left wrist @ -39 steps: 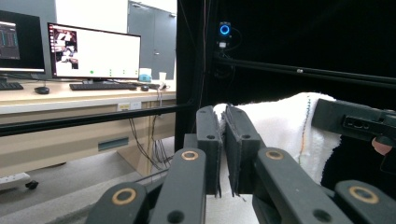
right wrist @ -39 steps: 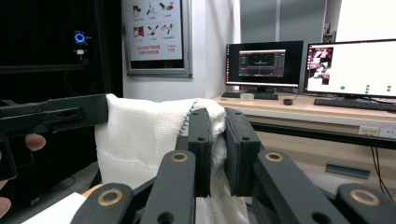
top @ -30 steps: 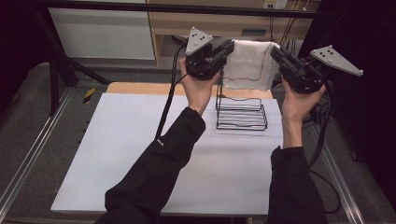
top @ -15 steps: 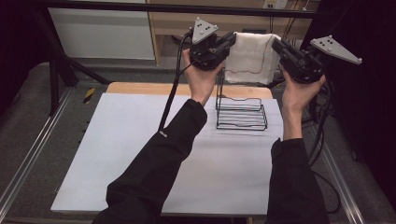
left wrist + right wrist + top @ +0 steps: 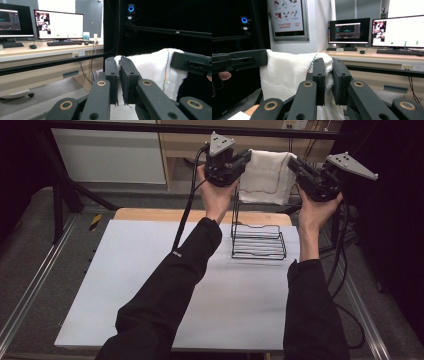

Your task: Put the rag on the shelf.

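White towel (image 5: 267, 176), one, stitched at the edge, raised over one wire rack (image 5: 257, 241). Pinched at each end by two grippers, left (image 5: 243, 161) and right (image 5: 294, 166), both clenched on it.

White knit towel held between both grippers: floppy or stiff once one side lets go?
Likely floppy: the white knit towel sags between the left gripper and the right gripper and hangs in soft folds. Probably light, since thin pinches at its edges seem to hold it. Released on one side, it would likely swing down toward the black wire rack.
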A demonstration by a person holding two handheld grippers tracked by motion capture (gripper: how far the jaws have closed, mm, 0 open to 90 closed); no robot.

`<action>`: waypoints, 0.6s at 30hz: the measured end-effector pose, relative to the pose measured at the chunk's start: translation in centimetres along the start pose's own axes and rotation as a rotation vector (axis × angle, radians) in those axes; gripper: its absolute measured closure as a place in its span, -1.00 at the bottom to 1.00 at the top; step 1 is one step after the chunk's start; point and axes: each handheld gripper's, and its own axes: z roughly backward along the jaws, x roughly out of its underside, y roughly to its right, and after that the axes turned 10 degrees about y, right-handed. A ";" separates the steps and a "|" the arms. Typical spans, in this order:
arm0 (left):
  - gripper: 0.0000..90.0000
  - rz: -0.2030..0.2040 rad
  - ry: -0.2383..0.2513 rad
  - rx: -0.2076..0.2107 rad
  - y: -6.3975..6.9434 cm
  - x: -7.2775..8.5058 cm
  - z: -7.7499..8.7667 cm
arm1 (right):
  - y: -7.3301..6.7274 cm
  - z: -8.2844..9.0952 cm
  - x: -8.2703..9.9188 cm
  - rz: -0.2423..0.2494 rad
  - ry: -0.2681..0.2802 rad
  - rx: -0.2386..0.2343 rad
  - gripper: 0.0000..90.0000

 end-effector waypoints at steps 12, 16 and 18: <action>0.88 -0.014 -0.035 -0.021 -1.1 0.9 -1.7 | 1.2 -1.8 0.8 -0.014 -0.037 0.000 0.82; 0.88 -0.015 -0.043 -0.016 -1.3 1.2 -1.9 | 1.4 -2.2 1.0 -0.015 -0.047 0.001 0.82; 0.88 -0.021 -0.053 -0.010 -1.3 1.4 -2.0 | 1.6 -2.2 1.2 -0.016 -0.052 0.004 0.82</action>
